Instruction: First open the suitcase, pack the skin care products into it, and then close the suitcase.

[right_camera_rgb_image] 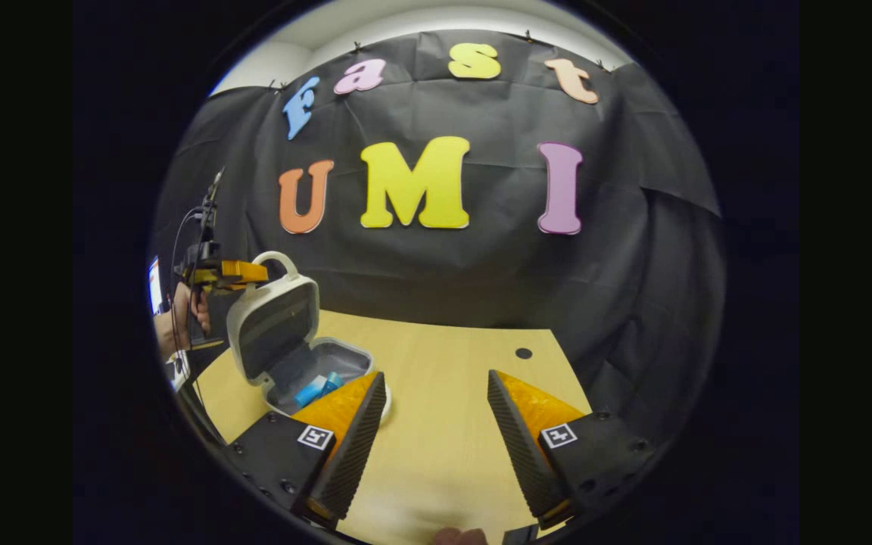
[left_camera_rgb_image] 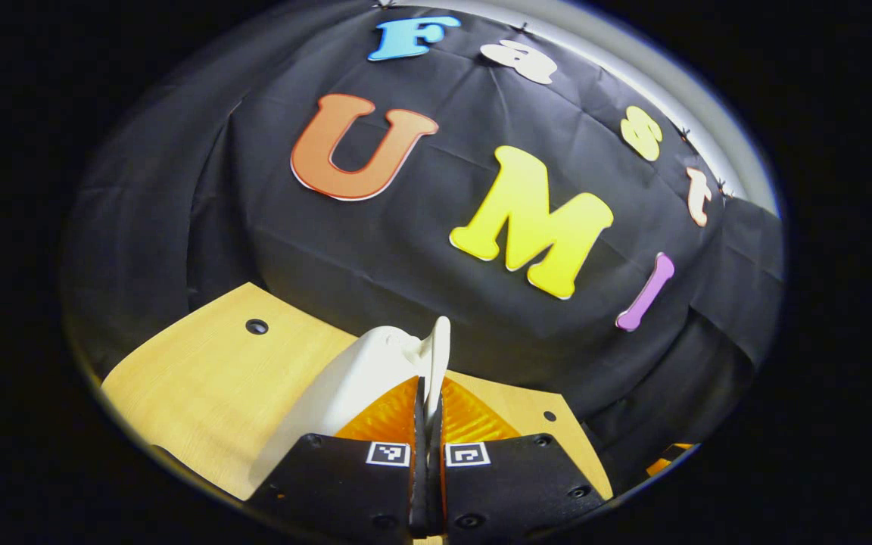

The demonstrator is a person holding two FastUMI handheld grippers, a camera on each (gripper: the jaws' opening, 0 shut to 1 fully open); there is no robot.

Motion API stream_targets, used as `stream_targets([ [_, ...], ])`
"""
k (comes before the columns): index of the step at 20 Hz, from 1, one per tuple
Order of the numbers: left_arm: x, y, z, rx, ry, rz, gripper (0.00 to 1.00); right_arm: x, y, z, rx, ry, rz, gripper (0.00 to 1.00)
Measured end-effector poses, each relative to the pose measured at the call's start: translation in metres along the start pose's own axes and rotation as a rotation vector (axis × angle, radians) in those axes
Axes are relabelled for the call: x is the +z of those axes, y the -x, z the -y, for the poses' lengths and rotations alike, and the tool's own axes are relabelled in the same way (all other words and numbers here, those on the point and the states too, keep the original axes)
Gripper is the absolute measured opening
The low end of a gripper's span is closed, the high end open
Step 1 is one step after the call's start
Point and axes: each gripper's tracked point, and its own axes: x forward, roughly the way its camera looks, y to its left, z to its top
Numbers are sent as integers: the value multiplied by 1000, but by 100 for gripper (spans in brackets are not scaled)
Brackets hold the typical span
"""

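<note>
In the right gripper view, at about nine o'clock, a person's hand (right_camera_rgb_image: pixel 181 312) holds the left hand-held gripper (right_camera_rgb_image: pixel 243 271) up at the top edge of the suitcase lid (right_camera_rgb_image: pixel 273 322). The suitcase (right_camera_rgb_image: pixel 294 342) is small, white and hard-shelled; it sits on the light wooden table (right_camera_rgb_image: pixel 443 393) toward the table's left side, at roughly eight o'clock in this view. Its lid stands nearly upright, dark lining facing the camera, with a looped white handle (right_camera_rgb_image: pixel 277 261) on top. The lower shell (right_camera_rgb_image: pixel 330 371) lies flat and open, and blue skin care products (right_camera_rgb_image: pixel 317 388) lie inside it, partly hidden behind one finger of the right hand-held gripper.

The right hand-held gripper (right_camera_rgb_image: pixel 436 424) is released, its two fingers spread wide over bare table at six o'clock, holding nothing. A small dark hole (right_camera_rgb_image: pixel 524 353) marks the table surface toward four o'clock.

In the left gripper view, the left hand-held gripper (left_camera_rgb_image: pixel 428 412) is clenched, fingers pressed almost together on a thin white edge of the lid (left_camera_rgb_image: pixel 440 356) that rises between them at six o'clock. The rounded white outer shell (left_camera_rgb_image: pixel 353 378) of the lid curves away toward seven o'clock. The table (left_camera_rgb_image: pixel 209 378) spreads beneath from eight o'clock, with a dark hole (left_camera_rgb_image: pixel 256 326) in it.
</note>
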Motion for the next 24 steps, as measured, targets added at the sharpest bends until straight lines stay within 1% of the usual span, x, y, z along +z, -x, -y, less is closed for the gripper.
stream_targets([
  [1, -23, -3, 22, 4, -53, -19, 3, -1, 1, 13, -9, -6, 3, 81],
  [6, -70, -21, 56, 32, -226, -65, 3, -6, -1, 43, -28, -18, -3, 80],
  [10, -108, -32, 71, 55, -377, -95, 3, -12, 0, 67, -40, -18, -14, 81],
  [12, -126, -34, 76, 63, -419, -120, 4, -17, -2, 77, -44, -14, -27, 80],
  [13, -137, -36, 79, 68, -442, -134, 3, -20, -2, 82, -45, -14, -34, 81],
  [15, -153, -42, 81, 93, -518, -146, 4, -23, -1, 91, -47, -6, -44, 81],
  [16, -159, -45, 82, 99, -536, -149, 3, -25, -1, 95, -48, -1, -48, 81],
  [18, -179, -54, 83, 95, -534, -167, 3, -28, -3, 104, -50, 4, -57, 81],
  [21, -202, -58, 83, 124, -547, -195, 3, -34, -7, 116, -52, 1, -75, 80],
  [24, -221, -69, 85, 144, -595, -203, 4, -46, -12, 127, -45, 3, -105, 81],
])
